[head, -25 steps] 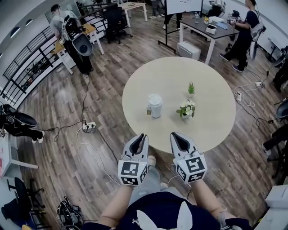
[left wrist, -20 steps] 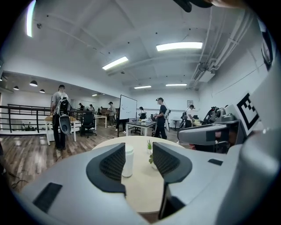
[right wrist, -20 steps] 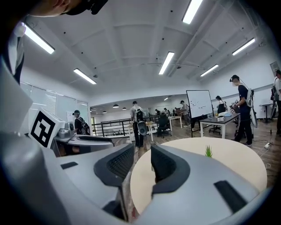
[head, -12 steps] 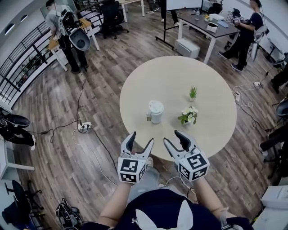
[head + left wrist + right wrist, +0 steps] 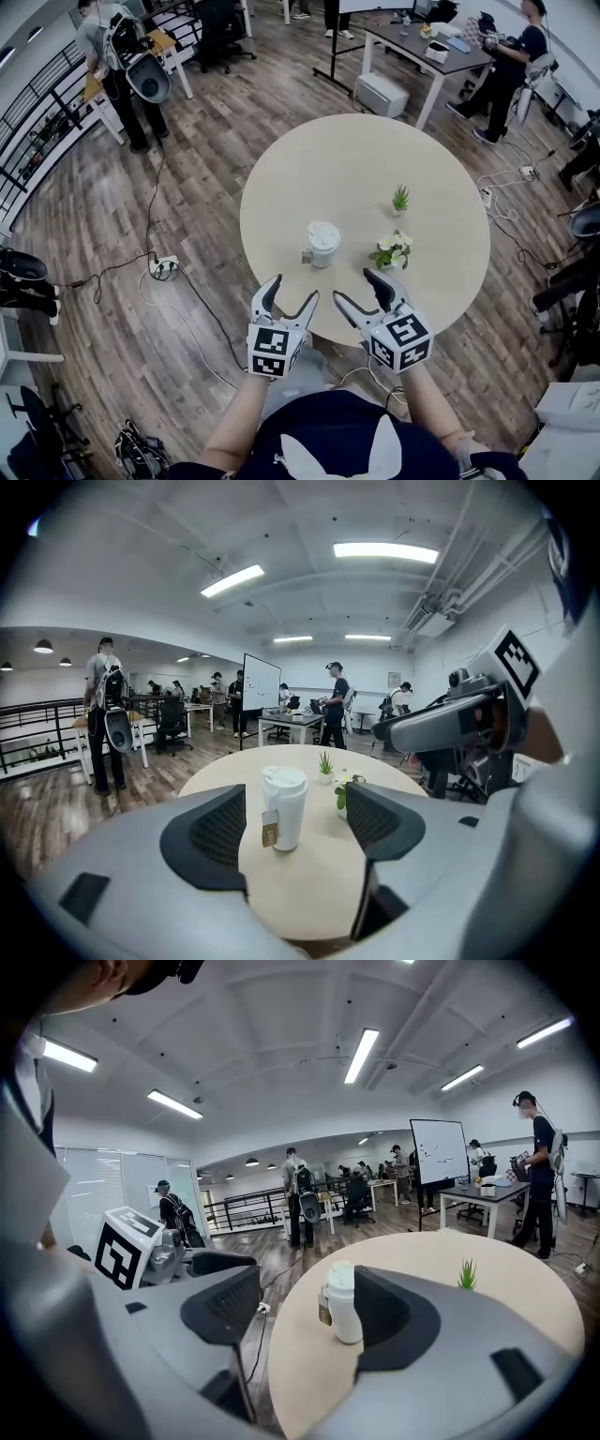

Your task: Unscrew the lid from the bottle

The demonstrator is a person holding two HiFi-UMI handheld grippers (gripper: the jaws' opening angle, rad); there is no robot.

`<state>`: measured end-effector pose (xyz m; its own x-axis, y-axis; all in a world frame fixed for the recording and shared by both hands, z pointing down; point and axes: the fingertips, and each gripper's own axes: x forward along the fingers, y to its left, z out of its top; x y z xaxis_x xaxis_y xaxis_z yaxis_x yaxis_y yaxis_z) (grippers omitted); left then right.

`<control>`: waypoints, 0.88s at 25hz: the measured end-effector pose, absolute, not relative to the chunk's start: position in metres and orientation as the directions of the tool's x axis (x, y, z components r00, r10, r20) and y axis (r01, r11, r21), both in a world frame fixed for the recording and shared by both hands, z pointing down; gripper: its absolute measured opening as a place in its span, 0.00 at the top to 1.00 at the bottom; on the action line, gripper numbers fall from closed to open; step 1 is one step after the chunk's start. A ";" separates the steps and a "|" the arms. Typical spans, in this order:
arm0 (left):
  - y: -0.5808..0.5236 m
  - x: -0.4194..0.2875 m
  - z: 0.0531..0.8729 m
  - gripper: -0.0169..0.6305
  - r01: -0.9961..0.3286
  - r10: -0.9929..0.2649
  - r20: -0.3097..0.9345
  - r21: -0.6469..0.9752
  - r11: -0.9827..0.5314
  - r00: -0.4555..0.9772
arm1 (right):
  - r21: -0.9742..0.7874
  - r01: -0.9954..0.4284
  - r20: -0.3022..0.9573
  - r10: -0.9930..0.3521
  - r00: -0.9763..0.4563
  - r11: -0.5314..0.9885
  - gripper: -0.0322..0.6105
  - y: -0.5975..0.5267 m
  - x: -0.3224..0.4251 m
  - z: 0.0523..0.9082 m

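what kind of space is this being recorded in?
Most likely an open-plan office or lab: a white whiteboard on a stand, a dark rectangular desk with a person beside it, and a black office chair on a wood-plank floor.

The round beige worktop [image 5: 375,159] looks like smooth matt laminate with no visible grain. On it, the white cylindrical bottle [image 5: 323,253] seems to be smooth plastic with a faint sheen, and its white lid [image 5: 323,232] looks the same. The small tan tag [image 5: 307,256] at its side looks like card or paper. The grey-brown plank floor [image 5: 141,234] shows wood grain and a low satin gloss.

The left gripper [image 5: 292,291] and right gripper [image 5: 354,287] are smooth matt grey plastic. Their fingers [image 5: 202,841] carry darker, finely ribbed pads [image 5: 380,817]. The fingers have just been opening, with nothing held between them. The black-and-white marker cube [image 5: 270,349] on each gripper is matt. The person's dark navy top [image 5: 328,441] is cloth.
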<state>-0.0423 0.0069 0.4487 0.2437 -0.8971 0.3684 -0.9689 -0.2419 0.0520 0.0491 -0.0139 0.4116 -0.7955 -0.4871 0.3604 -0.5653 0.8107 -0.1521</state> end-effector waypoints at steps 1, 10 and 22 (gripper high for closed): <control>0.003 -0.043 0.452 0.48 -0.967 -0.893 0.375 0.055 -0.248 0.251 | -0.151 -0.566 0.368 -0.486 -0.793 0.810 0.47 -0.017 0.047 0.413; -0.021 -0.045 0.493 0.47 -0.938 -0.821 0.456 0.115 -0.328 0.343 | -0.149 -0.593 0.437 -0.485 -0.758 0.791 0.46 -0.042 0.035 0.434; -0.048 -0.051 0.547 0.45 -0.876 -0.709 0.562 0.060 -0.479 0.426 | -0.150 -0.664 0.541 -0.501 -0.676 0.733 0.40 -0.076 0.009 0.470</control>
